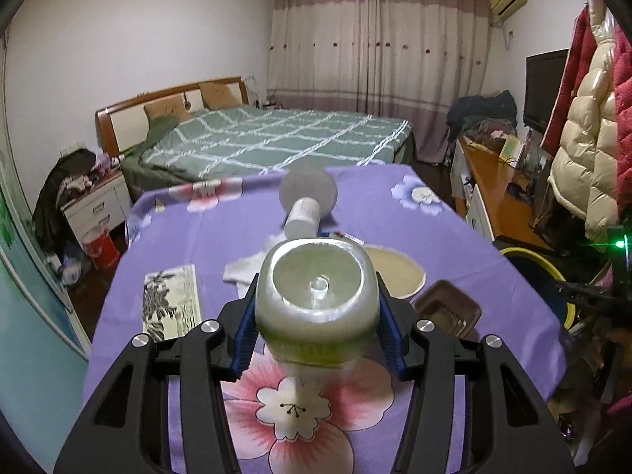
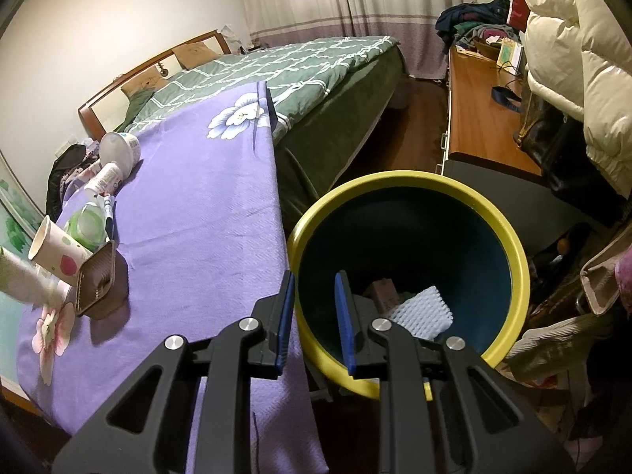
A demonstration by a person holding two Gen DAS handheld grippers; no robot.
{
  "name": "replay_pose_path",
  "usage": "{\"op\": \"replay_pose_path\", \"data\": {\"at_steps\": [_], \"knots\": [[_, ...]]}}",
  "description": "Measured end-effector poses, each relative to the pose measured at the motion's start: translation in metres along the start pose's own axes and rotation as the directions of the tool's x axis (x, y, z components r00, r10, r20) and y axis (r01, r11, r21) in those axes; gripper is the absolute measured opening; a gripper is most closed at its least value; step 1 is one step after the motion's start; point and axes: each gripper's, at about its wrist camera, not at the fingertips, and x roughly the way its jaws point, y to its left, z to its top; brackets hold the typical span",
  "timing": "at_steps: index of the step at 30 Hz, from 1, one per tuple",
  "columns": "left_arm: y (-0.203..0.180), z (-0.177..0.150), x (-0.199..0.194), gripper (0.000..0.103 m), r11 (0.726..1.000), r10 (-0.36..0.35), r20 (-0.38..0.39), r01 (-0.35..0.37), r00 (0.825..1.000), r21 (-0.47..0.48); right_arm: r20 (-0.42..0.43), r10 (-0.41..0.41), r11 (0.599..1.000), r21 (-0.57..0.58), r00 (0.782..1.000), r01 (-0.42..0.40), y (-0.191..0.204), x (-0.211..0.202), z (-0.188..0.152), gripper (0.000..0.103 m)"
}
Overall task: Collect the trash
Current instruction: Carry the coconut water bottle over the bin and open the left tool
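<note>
The left gripper (image 1: 316, 324) is clenched on a clear plastic bottle (image 1: 316, 288) with a green label band, base toward the camera, lifted above the purple surface (image 1: 454, 217). The right gripper (image 2: 314, 316) hangs released over the yellow-rimmed bin (image 2: 509, 237), which holds a few scraps. Cups, a tub and a brown tray (image 1: 448, 308) remain beyond the bottle.
</note>
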Motion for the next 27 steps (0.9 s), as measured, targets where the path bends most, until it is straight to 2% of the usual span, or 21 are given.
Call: {"op": "replay_pose_path", "data": {"at_steps": [5, 10, 18, 23, 27], "knots": [[-0.006, 0.005, -0.011, 0.052, 1.000, 0.006, 0.015, -0.007, 1.000, 0.010, -0.001, 0.001, 1.000, 0.000, 1.000, -0.001, -0.001, -0.001, 0.000, 0.020], [-0.010, 0.003, -0.015, 0.052, 1.000, -0.016, 0.006, 0.016, 1.000, 0.019, 0.000, 0.000, 1.000, 0.001, 1.000, 0.000, -0.001, -0.001, 0.000, 0.020], [-0.043, 0.013, -0.042, 0.052, 0.991, -0.113, 0.052, 0.108, 0.992, 0.084, 0.004, -0.002, 1.000, 0.007, 1.000, 0.002, -0.003, -0.002, 0.001, 0.020], [-0.081, 0.031, -0.054, 0.052, 0.966, -0.223, 0.055, 0.213, 0.973, 0.150, 0.018, -0.008, 1.000, 0.026, 1.000, 0.007, -0.011, -0.008, 0.002, 0.020], [-0.121, 0.046, -0.054, 0.052, 0.928, -0.321, 0.053, 0.303, 0.945, 0.214, 0.038, -0.017, 0.998, 0.055, 0.999, 0.015, -0.025, -0.015, 0.001, 0.020]]}}
